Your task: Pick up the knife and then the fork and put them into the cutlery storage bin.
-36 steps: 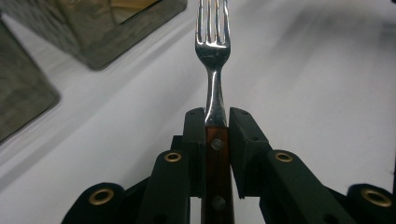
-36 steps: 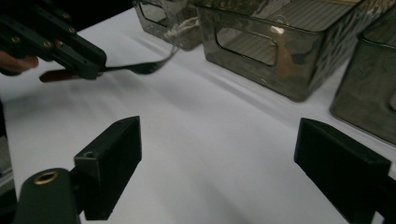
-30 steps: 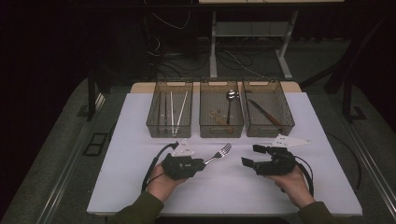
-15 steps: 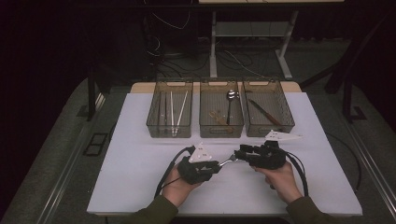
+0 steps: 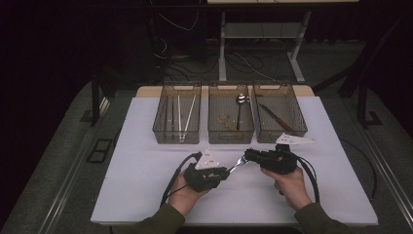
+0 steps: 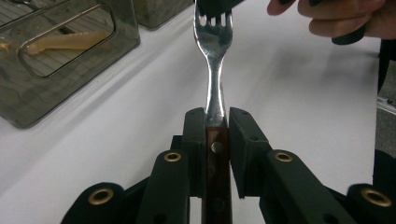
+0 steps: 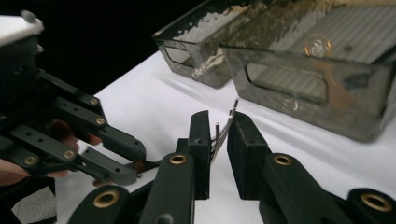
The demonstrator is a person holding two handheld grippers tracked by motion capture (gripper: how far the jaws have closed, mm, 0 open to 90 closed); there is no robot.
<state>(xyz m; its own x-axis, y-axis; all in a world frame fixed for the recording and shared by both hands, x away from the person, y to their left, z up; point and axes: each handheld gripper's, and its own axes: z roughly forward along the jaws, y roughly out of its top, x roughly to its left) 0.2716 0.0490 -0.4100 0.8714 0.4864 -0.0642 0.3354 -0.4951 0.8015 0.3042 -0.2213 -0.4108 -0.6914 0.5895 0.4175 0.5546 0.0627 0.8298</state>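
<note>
Both grippers are closing together since 1.0 s ago | left gripper (image 5: 221,174) is clamping fork (image 6: 212,56) handle | right gripper (image 7: 218,135) jaws are flanking tines, grasp unclear | person is best clenching right fully before releasing left.

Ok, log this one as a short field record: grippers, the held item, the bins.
left gripper: shut on fork handle
right gripper: jaws around fork tines, small gap, not clearly clamped
fork: held above the table, between both grippers
bins: three at the far side; left has chopsticks, middle a spoon, right a dark utensil
</note>
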